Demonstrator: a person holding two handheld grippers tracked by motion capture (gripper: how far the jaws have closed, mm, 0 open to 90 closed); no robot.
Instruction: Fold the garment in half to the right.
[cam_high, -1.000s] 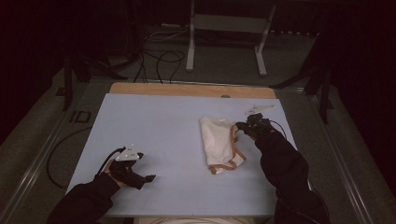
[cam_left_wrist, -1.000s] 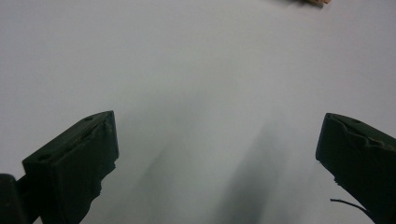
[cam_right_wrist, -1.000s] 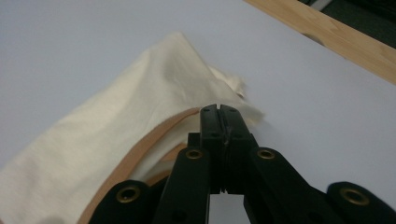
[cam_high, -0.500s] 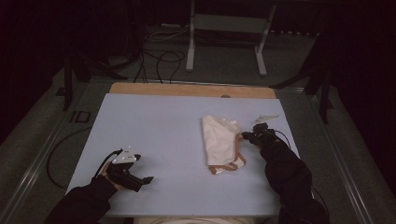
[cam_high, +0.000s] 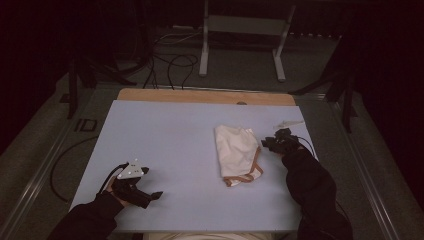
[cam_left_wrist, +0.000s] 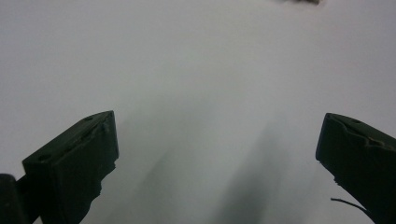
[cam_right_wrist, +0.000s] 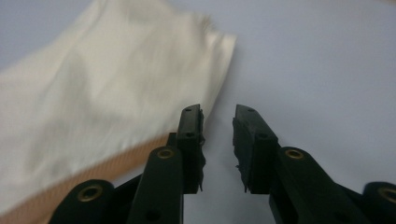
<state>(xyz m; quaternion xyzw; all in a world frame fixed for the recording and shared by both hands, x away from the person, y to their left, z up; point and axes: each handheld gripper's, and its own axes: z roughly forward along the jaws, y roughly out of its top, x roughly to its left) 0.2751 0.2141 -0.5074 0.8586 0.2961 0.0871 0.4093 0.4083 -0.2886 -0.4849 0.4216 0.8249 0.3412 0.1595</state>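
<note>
A cream cloth (cam_high: 237, 152) with a tan trim lies folded on the pale blue table top (cam_high: 165, 135), right of the middle. My right gripper (cam_high: 267, 142) sits low at the cloth's right edge. Its jaws have just been opening, and they stand slightly apart with nothing between them. In the right gripper view the cloth (cam_right_wrist: 93, 93) lies just left of the right gripper (cam_right_wrist: 218, 112), its edge beside the left jaw. My left gripper (cam_high: 152, 186) rests near the front left corner, open wide. Bare table shows between the jaws of the left gripper (cam_left_wrist: 217, 135).
A small pale scrap (cam_high: 291, 122) lies near the table's far right corner. A wooden strip (cam_high: 205, 96) runs along the far edge. Beyond it stand a metal frame (cam_high: 240, 45) and loose cables (cam_high: 170, 65) on the floor.
My right gripper has come down and slightly nearer at the cloth's right edge, and its jaws have parted off the cloth. The left gripper has stayed where it was.
</note>
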